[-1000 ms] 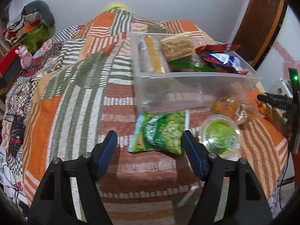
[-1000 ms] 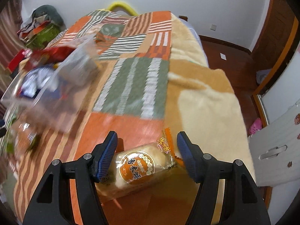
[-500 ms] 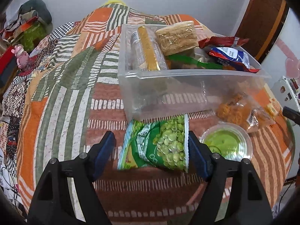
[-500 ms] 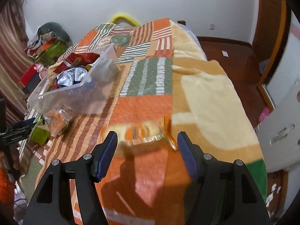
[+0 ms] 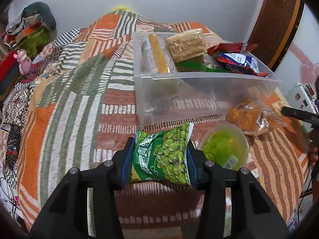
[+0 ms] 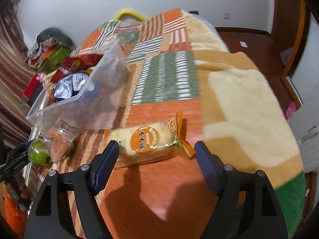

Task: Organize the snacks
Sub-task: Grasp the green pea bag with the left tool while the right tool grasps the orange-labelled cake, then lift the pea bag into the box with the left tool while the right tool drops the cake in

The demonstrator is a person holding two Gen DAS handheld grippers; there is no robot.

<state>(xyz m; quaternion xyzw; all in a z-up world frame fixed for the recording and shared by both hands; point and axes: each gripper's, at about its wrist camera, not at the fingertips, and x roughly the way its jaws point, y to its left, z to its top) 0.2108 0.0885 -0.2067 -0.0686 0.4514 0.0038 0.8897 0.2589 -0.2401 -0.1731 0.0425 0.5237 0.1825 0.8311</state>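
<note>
Patchwork bedding in orange, green and cream stripes covers the bed [image 5: 65, 107], with a pale wall behind and a wooden door at far right. Low over the near edge comes the left gripper [image 5: 159, 159], angled forward and slightly down, its blue-padded jaws pressed against both sides of a green pea packet [image 5: 162, 156] — clamped on it, the packet bulging between the pads just in front of the clear plastic bin [image 5: 199, 97]. That bin sits mid-bed and it's filling up: a long yellow packet [image 5: 159, 56] stands at its left end, a block of pale noodle-like snack [image 5: 186, 44] leans next to it, then a green wrapper, a red wrapper [image 5: 229, 47] and a blue-and-white bag [image 5: 238, 61] toward the right. Outside the bin, near right, a round cup with green contents [image 5: 225, 147] rests on the bedding beside the pea packet, and a clear bag of orange snacks [image 5: 249, 115] lies just beyond it against the bin's near corner. Over to the right gripper [image 6: 156, 159]: level over the orange patch, jaws spread wide, with a wrapped pastry bearing an orange round label [image 6: 147, 141] lying between the pads; the left pad sits at its end, the right pad is clear of the crimped wrapper tail, so nothing is gripped. From this side the bin stands off to the far left, well apart from the pastry.
</note>
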